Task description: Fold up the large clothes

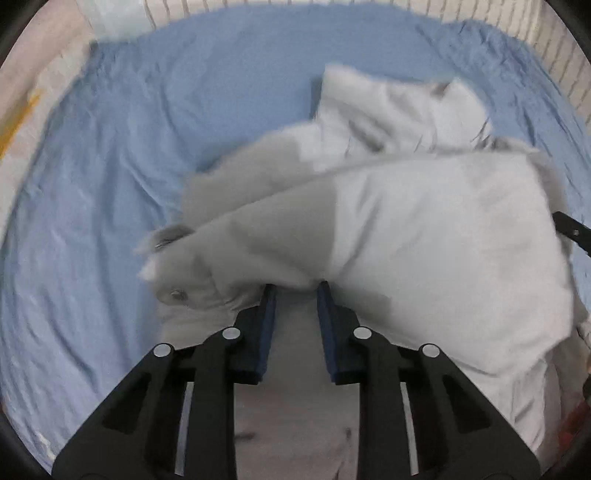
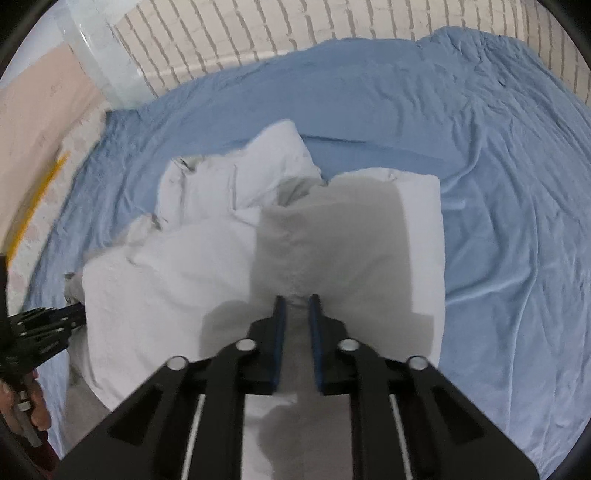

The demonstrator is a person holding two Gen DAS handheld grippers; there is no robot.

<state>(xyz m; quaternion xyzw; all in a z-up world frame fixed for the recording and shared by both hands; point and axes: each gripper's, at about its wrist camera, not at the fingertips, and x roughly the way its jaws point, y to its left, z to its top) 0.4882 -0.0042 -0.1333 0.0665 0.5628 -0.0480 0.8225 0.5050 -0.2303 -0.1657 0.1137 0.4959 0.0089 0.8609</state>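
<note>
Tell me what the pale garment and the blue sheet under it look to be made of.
Garment: looks like a soft, matte woven cloth, maybe cotton; it creases and slumps in thick folds, and a metal snap shines at one edge. Sheet: thin woven fabric with a faint sheen, judging by its fine, sharp wrinkles. Exact fibre can't be told.

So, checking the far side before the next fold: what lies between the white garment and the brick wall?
Only bare blue sheet, wrinkled, between the white garment and the brick wall; the right wrist view shows it.

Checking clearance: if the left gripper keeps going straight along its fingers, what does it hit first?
The white garment: the left gripper already has its fingertips at a fold of it. The blue bedsheet probably lies under that, though depth is unclear.
</note>
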